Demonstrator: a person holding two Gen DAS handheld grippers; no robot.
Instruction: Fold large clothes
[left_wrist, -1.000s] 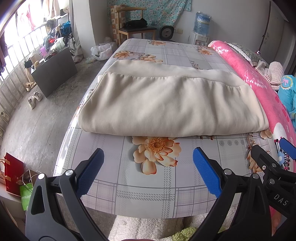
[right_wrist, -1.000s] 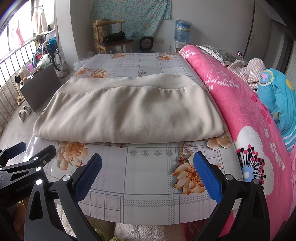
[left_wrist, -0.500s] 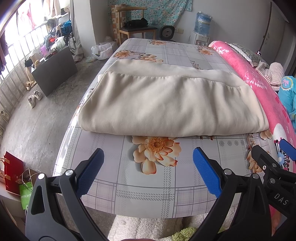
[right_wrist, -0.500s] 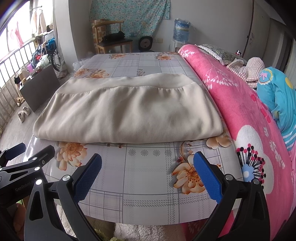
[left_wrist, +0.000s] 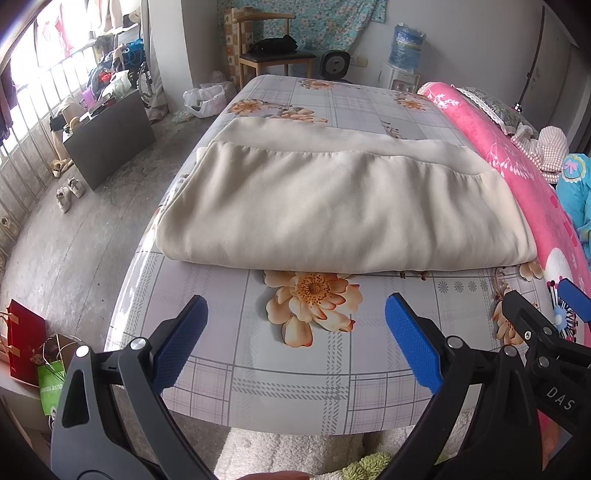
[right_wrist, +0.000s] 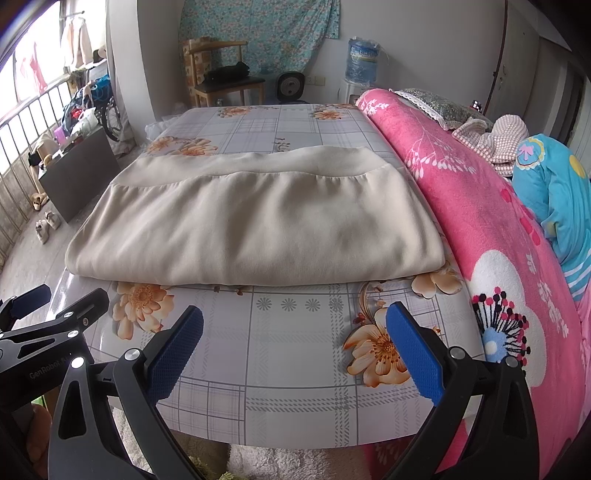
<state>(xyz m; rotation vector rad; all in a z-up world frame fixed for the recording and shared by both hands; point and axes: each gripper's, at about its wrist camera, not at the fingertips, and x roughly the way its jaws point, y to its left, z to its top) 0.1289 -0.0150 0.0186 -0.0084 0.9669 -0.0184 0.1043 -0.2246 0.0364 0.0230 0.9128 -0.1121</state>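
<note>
On the worktop (left_wrist: 295, 384) lies the beige garment (left_wrist: 343, 210), already folded into a thick rectangle; perhaps one fold remains. Both the left gripper (left_wrist: 295, 339) and right gripper (right_wrist: 294, 341) hover released, short of its near edge.

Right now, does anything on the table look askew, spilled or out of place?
Nothing stands out. The folded beige fabric garment lies flat and fairly square on the floral plaid tablecloth, its lower layer showing evenly past the far edge. Both tongs, left and right, hover open, empty.
</note>
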